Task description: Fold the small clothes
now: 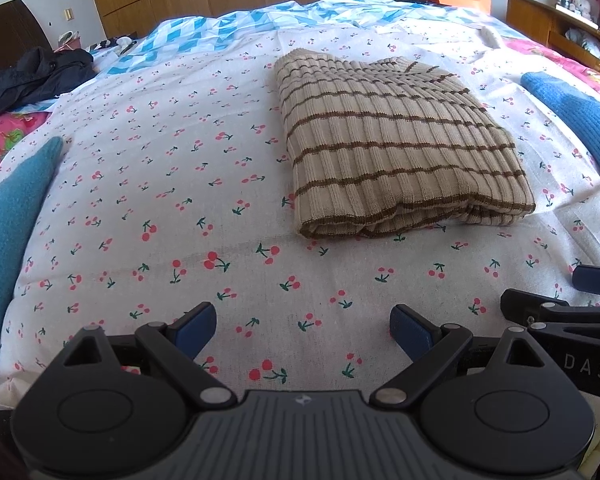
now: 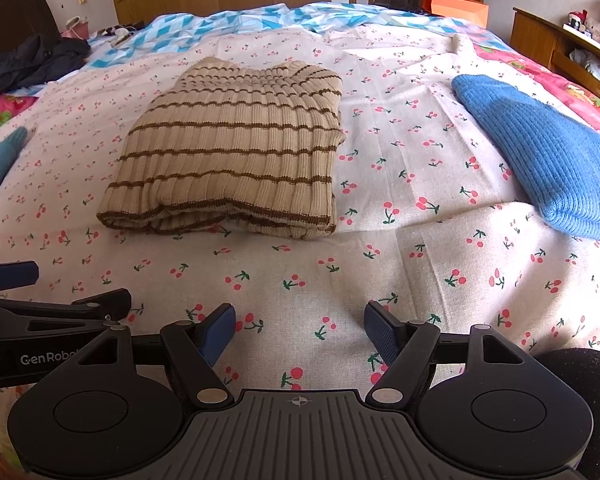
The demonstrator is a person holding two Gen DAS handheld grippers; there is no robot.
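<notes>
Two tools hover low over the bed [image 1: 100,200], both released and grasping nothing. On the left lies a teal garment [image 1: 8,220]; the left tool [image 1: 302,326] has its jaws spread. The striped beige sweater [image 1: 396,148] sits mid-bed, already folded into a neat packet, so that piece looks done. The right tool [image 2: 300,330] is likewise spread. Next move, likely: reach right for the blue knit [image 2: 540,160], pinching an edge.
</notes>
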